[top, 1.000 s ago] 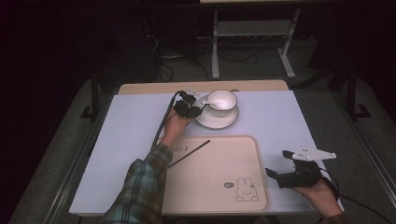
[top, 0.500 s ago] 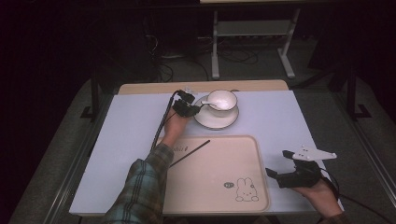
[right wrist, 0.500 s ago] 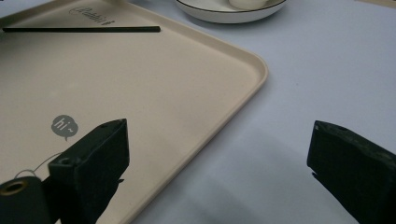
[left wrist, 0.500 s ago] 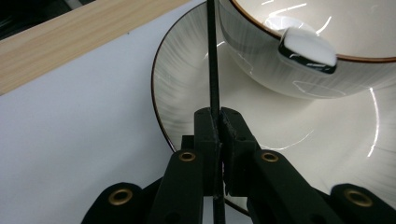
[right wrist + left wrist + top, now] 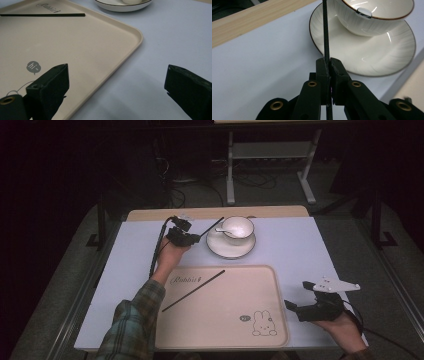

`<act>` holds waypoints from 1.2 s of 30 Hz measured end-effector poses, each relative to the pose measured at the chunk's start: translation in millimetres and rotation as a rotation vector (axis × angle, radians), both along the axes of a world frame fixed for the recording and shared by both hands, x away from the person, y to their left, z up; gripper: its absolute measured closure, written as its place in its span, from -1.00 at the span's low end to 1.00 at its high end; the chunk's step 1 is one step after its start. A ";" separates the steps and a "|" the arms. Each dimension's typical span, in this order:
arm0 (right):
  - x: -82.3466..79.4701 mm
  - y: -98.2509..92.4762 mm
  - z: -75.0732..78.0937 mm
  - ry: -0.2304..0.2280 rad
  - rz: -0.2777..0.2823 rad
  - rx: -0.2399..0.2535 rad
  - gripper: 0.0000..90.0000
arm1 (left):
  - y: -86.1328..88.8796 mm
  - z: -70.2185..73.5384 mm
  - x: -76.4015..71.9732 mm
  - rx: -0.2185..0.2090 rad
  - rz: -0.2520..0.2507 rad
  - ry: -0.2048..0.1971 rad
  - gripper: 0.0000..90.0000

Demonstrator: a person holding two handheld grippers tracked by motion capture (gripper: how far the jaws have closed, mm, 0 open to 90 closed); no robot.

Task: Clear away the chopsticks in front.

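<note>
L gripper at table 11 o'clock, jaws clenched on black chopstick, lifted, tip aimed 1 o'clock at cup on saucer. 2nd chopstick lies diag on tray, ctr-left. R gripper at 4 o'clock past tray edge, jaws released wide, nothing between.

Chopstick, one: thin, black, straight, pinched near one end between the left claw pads, lifted off the tabletop, slanting up toward the far right, tip beside the cup rim

Chopstick on the tray, one: matching black stick, lying flat and diagonal across the near-left part
</note>
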State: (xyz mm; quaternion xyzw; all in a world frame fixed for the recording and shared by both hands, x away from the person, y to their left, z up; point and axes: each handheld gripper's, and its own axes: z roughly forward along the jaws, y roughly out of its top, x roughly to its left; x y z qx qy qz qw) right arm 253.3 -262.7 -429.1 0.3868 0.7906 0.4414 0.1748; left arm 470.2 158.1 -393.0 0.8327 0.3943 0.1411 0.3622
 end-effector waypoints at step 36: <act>-1.0 1.5 -0.4 0.000 0.000 -0.011 -0.89 | 49.6 -16.4 -147.9 -0.135 -0.109 0.113 0.89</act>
